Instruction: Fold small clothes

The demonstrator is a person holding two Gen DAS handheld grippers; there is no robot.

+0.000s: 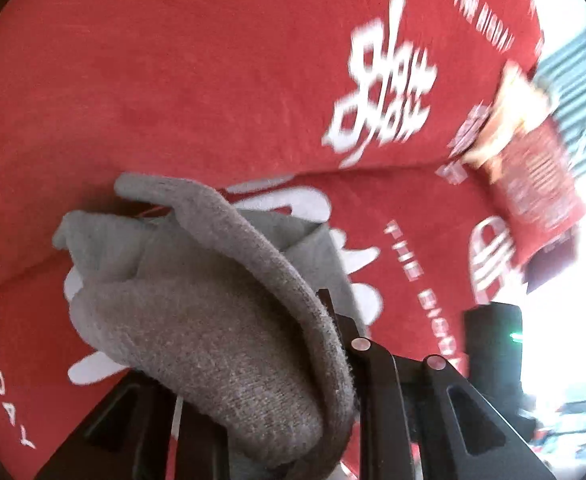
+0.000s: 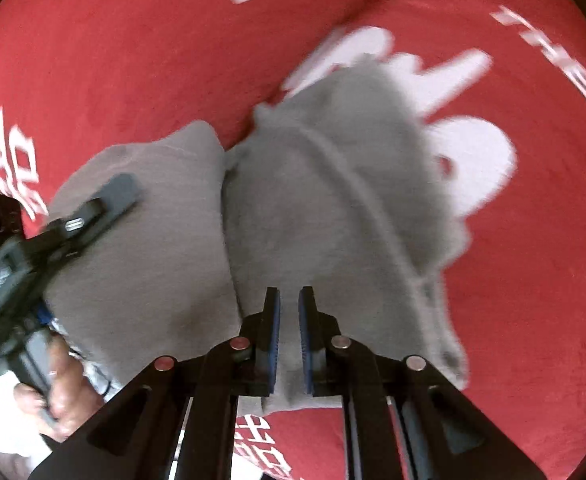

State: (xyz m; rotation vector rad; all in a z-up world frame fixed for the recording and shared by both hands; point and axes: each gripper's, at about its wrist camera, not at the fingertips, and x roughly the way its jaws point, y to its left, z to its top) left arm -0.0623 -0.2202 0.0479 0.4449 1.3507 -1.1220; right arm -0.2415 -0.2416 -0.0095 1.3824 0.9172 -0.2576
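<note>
A small grey knit garment [image 1: 213, 320] lies bunched on a red cloth with white lettering [image 1: 173, 80]. In the left wrist view it drapes over my left gripper [image 1: 309, 320] and hides the left finger; the jaws are shut on its fabric. In the right wrist view the same grey garment [image 2: 333, 200] spreads in two lobes. My right gripper [image 2: 289, 312] hovers over its near edge with blue pads [image 2: 275, 320] slightly apart and nothing between them. The left gripper [image 2: 105, 200] shows at the left, on the garment.
The red cloth [image 2: 513, 320] covers the whole surface, with a fold line across it. A red printed packet [image 1: 533, 168] lies at the far right edge. A hand [image 2: 61, 392] holds the left gripper's handle at lower left.
</note>
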